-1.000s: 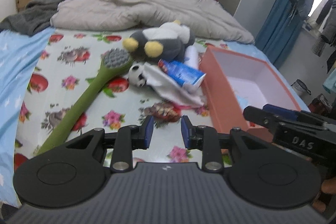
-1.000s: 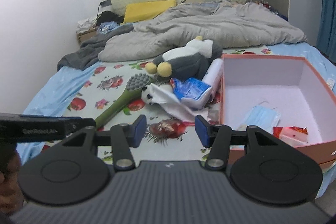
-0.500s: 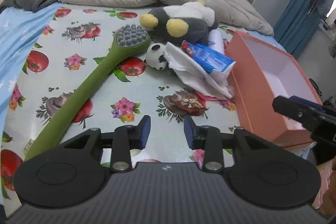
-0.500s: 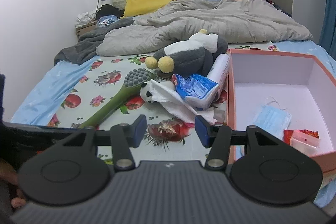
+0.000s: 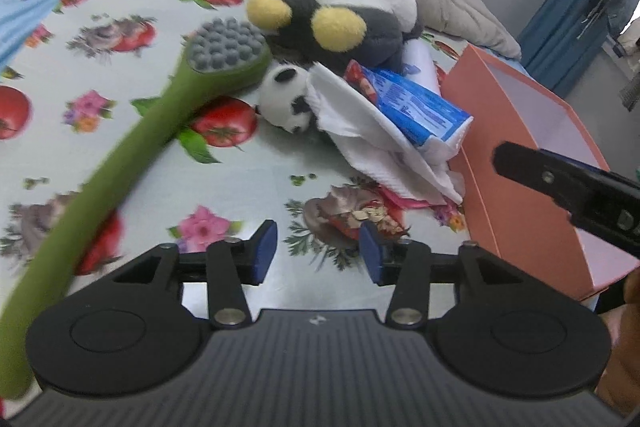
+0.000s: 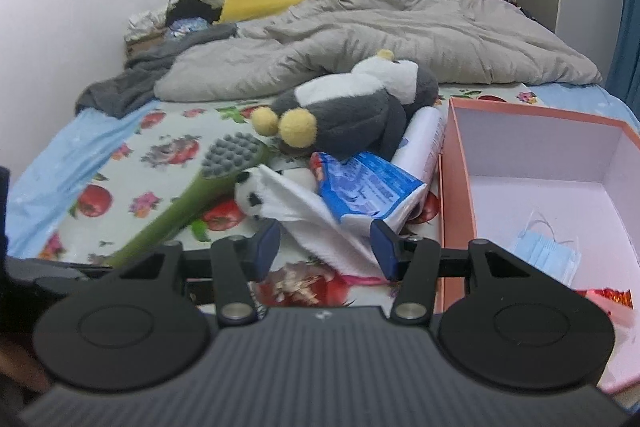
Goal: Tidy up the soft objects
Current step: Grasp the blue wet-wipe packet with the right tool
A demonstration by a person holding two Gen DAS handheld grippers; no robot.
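Both tongs hold nothing: left gripper (image 5: 318, 253) has just been widening (jaws apart), right gripper (image 6: 326, 247) parted near white folded cloth (image 6: 308, 211).

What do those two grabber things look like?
Each is black plastic. The left gripper and right gripper both have two slim black fingers tipped with blue pads, silver screws, two round black discs, and a ribbed dark grey body with a tiny white logo. No cables or sleeves show.
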